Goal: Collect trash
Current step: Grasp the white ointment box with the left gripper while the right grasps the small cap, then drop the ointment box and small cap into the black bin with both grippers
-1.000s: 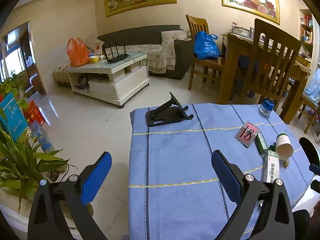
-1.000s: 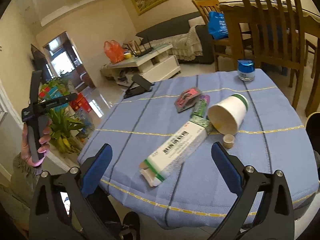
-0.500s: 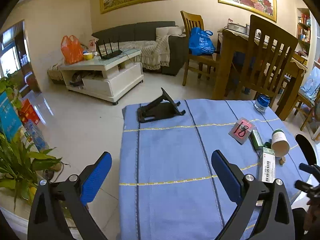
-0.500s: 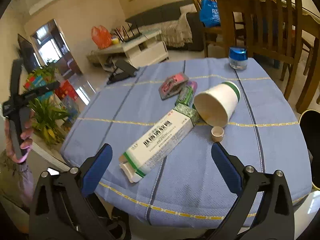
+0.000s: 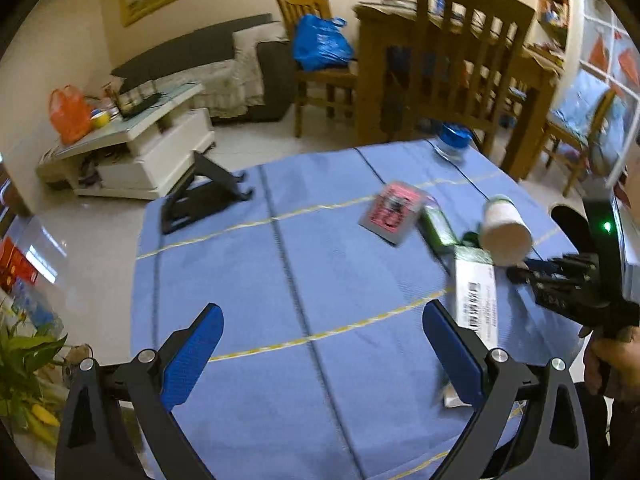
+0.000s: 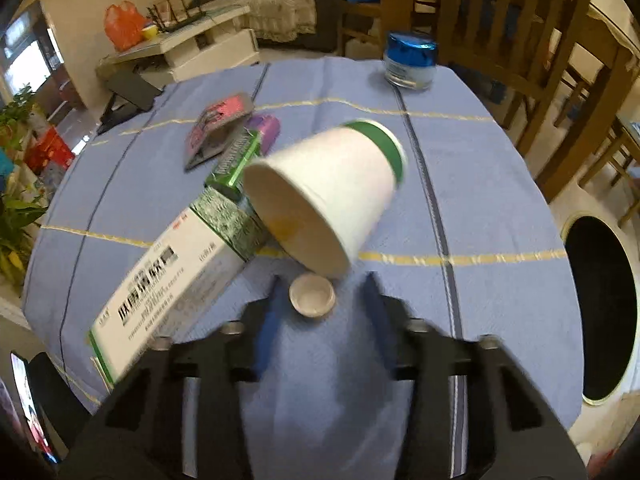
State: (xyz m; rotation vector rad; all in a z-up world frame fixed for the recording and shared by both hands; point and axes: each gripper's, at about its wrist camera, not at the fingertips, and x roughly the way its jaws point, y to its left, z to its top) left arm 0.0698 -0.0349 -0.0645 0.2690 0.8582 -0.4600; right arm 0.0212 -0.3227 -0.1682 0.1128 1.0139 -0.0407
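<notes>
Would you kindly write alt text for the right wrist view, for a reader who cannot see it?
The right gripper, jaws partly open, straddles a small white cap on a blue tablecloth. Just beyond lie a tipped paper cup and a long white medicine box; a blue-lidded jar stands at the far edge.

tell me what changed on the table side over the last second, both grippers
The right gripper moved in low over the blue cloth and narrowed its jaws around the small white cap, not gripping it yet. The left gripper swung right, open and empty. The paper cup, long white box and blue-lidded jar lie as before.
</notes>
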